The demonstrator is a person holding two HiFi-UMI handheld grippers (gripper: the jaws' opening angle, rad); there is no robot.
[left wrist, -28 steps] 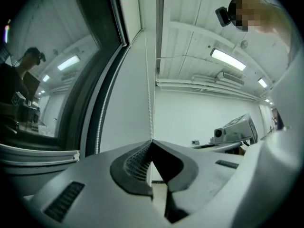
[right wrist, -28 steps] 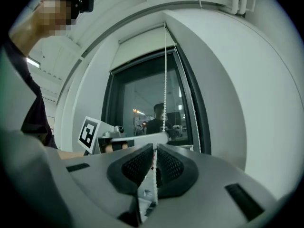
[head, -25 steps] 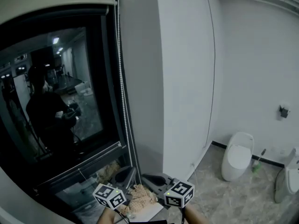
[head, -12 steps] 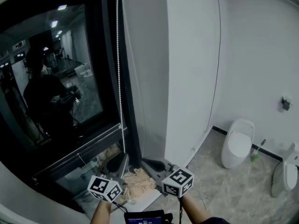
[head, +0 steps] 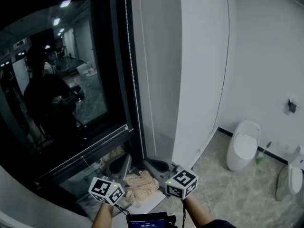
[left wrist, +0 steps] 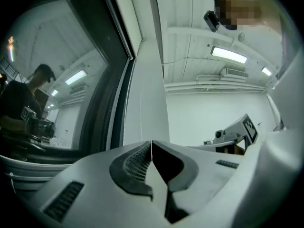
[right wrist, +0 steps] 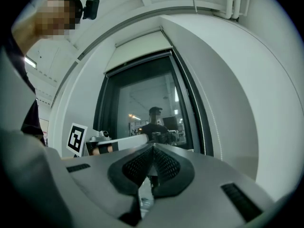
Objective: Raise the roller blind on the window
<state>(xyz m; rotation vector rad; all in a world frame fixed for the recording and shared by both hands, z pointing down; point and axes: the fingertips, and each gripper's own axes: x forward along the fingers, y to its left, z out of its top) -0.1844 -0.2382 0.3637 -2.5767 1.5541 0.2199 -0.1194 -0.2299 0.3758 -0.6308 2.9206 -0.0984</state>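
L gripper point(left wrist: 151, 145) & R gripper point(right wrist: 153, 148) both pinched empty, off bead chain point(head: 134, 80); unopened, they'd prob. knock it aside.

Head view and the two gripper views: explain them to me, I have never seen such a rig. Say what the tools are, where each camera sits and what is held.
A person holds a two-jaw tool in each hand. The head view comes from a camera on the person's head. It looks down at a dark window, its bead chain and the floor, where a beige crumpled heap lies and a white toilet fixture stands. The other two cameras ride on the tools and look along the jaws. The left hand-held gripper and the right hand-held gripper are both shut and hold nothing, and the chain hangs apart from them. The roller blind sits at the window's top.
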